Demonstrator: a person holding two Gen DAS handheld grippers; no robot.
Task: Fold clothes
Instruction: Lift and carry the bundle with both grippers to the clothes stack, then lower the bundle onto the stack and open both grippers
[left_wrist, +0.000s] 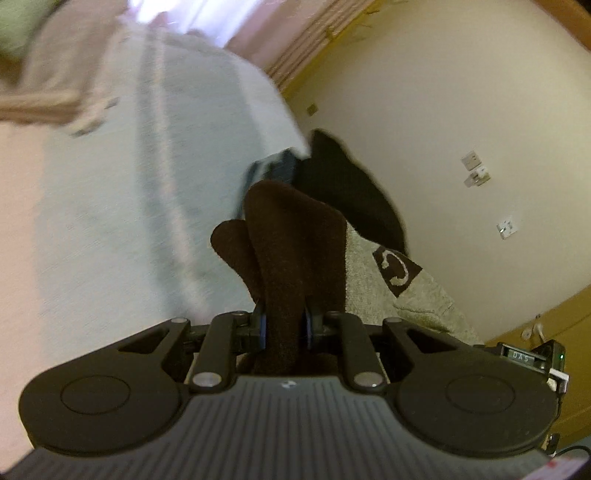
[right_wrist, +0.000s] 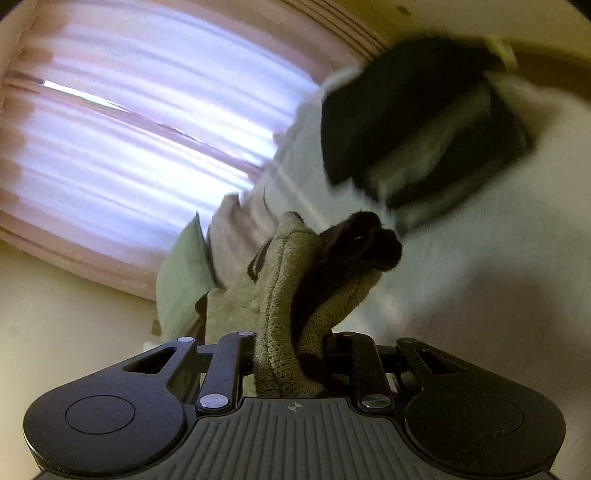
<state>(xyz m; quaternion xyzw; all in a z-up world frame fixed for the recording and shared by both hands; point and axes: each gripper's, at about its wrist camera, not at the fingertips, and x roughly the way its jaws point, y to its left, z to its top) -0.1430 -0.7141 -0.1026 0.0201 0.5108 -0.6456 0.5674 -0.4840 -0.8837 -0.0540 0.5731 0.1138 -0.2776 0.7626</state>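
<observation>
Gripping a knit garment (left_wrist: 399, 280) from both ends, the two grippers hold it lifted above a pale bedsheet (left_wrist: 122, 206). The left gripper (left_wrist: 284, 325) is clamped on a dark brown fold of the fabric, which bunches up between its jaws and hides the fingertips; beyond the fold the cloth turns beige and carries a brown patch with a pale letter (left_wrist: 397, 271). The right gripper (right_wrist: 295, 354) is closed on a thick beige ribbed edge of the same garment (right_wrist: 280, 295), with a dark brown end (right_wrist: 365, 240) poking out past it. In the right wrist view the other gripper (right_wrist: 424, 129) shows as a dark blur above the sheet, before a bright pink curtain (right_wrist: 147, 129). In the left wrist view, a cream wall (left_wrist: 443, 110) with sockets (left_wrist: 474, 170) stands at right, and folded pinkish cloth (left_wrist: 55, 85) lies at the upper left. Both views are smeared with motion.
</observation>
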